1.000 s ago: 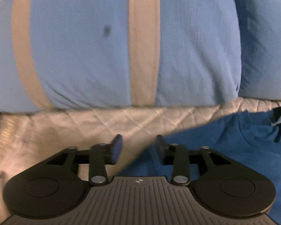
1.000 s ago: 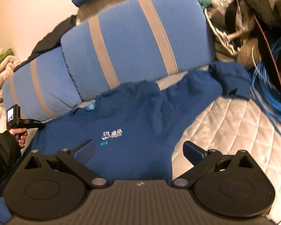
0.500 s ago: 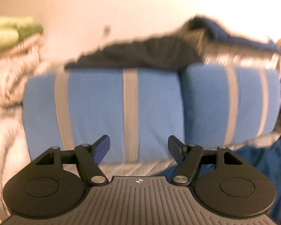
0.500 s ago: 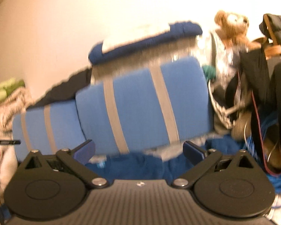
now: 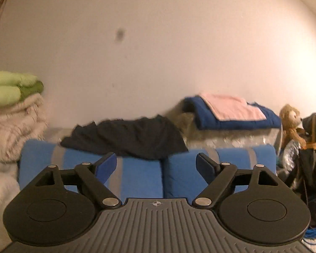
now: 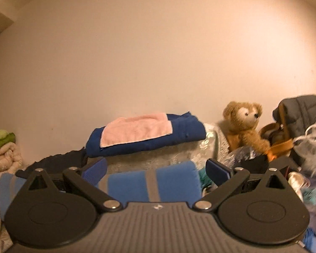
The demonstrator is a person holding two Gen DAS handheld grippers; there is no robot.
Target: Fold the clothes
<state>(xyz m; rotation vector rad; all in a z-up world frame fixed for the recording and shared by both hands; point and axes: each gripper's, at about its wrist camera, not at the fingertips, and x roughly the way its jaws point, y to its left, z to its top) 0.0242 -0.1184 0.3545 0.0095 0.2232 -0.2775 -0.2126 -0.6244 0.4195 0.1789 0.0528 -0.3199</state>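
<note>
Left black two-finger gripper (image 5: 156, 164) spread wide, blue pads (image 5: 106, 166) apart, gripping nothing, aimed level at the wall. Just beyond the fingers, two blue cushions with grey stripes (image 5: 137, 179) side by side. Draped over their tops, a crumpled black cloth (image 5: 126, 138). Farther right and higher, a folded dark blue blanket (image 5: 231, 119) with a pale pink towel (image 5: 233, 106) lying on it. At the right edge, a brown plush teddy bear (image 5: 290, 120) beside a heap of dark bags and a coil of blue cable (image 5: 313, 230). At the left edge, a stack of cream fleece blankets (image 5: 14, 126) topped by a green quilted one (image 5: 10, 88). Behind everything, a plain pale wall (image 5: 158, 52).

Right black two-finger gripper (image 6: 156, 169) likewise wide, blue pads (image 6: 95, 169) well apart, empty, also tilted up toward the wall. Between and behind the fingers, the same striped blue cushions (image 6: 170, 181). Above, the folded blue blanket (image 6: 179, 139) under the pink towel (image 6: 137, 129). To the right, the teddy bear (image 6: 244, 124) next to a dark grey quilted jacket (image 6: 301, 107) and clear plastic wrapping (image 6: 313, 139).

No garment for folding visible in either view; below both frames, cannot tell exactly where.
</note>
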